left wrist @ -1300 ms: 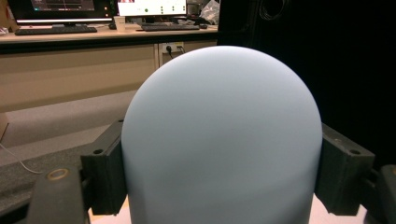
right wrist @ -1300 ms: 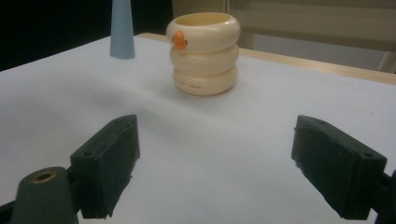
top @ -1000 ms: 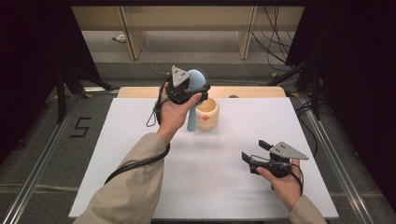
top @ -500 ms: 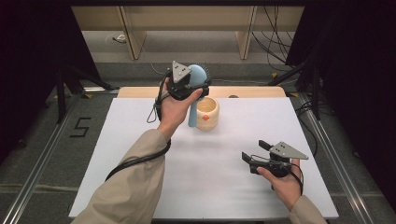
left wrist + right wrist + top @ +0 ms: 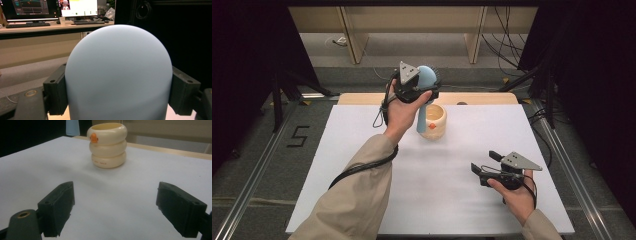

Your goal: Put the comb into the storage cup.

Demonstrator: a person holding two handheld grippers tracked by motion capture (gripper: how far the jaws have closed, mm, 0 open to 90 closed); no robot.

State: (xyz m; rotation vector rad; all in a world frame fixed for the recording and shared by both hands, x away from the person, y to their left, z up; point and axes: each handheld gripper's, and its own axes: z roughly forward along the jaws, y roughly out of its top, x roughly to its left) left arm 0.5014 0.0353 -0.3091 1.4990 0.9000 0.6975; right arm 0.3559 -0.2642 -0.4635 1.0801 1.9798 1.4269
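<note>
From above, the left gripper [image 5: 424, 92] held a pale blue brush [image 5: 426, 82] clamped by its head over the table's [image 5: 362, 150] far edge, handle hanging beside the cream holder [image 5: 433, 121]; lowering it in looked next. In the left gripper view the jaws pinched the smooth blue dome [image 5: 118, 72]. The right gripper view showed the right gripper [image 5: 115, 212] spread and empty, facing the ringed holder [image 5: 107, 145].

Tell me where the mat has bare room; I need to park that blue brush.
The white mat is bare left of the cream cup, and between the cup and the right gripper. It is crowded only at the cup, where the left gripper holds the blue brush.
</note>
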